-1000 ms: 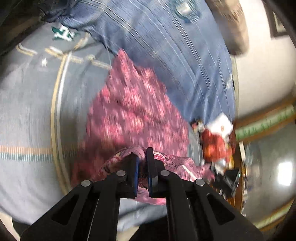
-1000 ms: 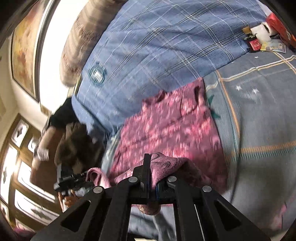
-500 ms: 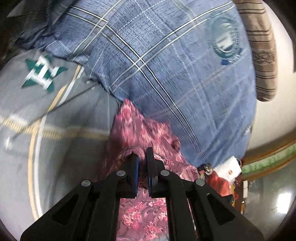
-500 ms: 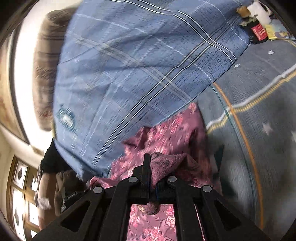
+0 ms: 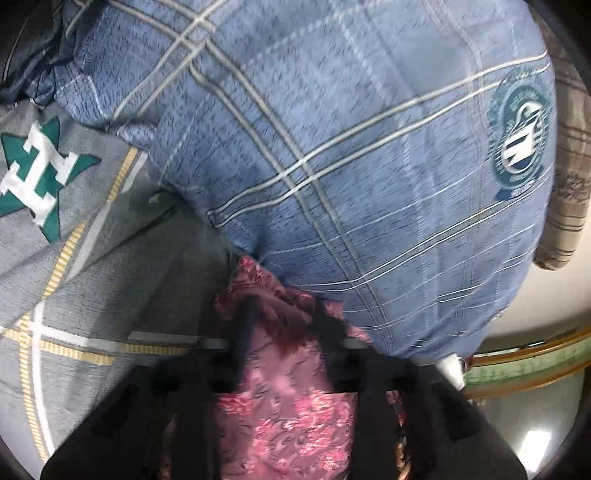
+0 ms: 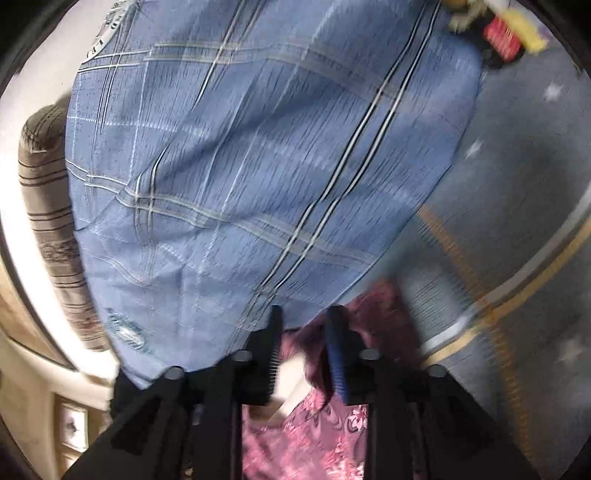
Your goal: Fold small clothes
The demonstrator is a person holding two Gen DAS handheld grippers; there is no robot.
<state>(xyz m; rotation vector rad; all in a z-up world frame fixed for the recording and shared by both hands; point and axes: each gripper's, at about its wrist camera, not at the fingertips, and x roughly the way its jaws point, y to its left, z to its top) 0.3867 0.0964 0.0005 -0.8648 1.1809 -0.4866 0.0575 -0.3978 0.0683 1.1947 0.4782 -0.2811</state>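
Note:
The pink floral garment point(image 5: 284, 402) lies on the grey bedspread point(image 5: 92, 266), its far edge up against the blue plaid pillow point(image 5: 332, 147). My left gripper point(image 5: 284, 332) is open, its blurred fingers wide apart on either side of the cloth, low over it. In the right wrist view the garment point(image 6: 317, 439) lies below my right gripper point(image 6: 304, 332), which is open with the cloth between and under the fingers. A pale label point(image 6: 291, 387) shows on the cloth.
The big blue plaid pillow point(image 6: 258, 166) fills the far side. A striped brown bolster point(image 6: 48, 221) lies behind it. Small red and yellow items point(image 6: 506, 29) sit on the bedspread at the far right. A green star patch point(image 5: 33, 177) marks the bedspread at left.
Both grippers carried the garment's near edge forward to the pillow, then opened and let go of it. The garment now lies folded over itself.

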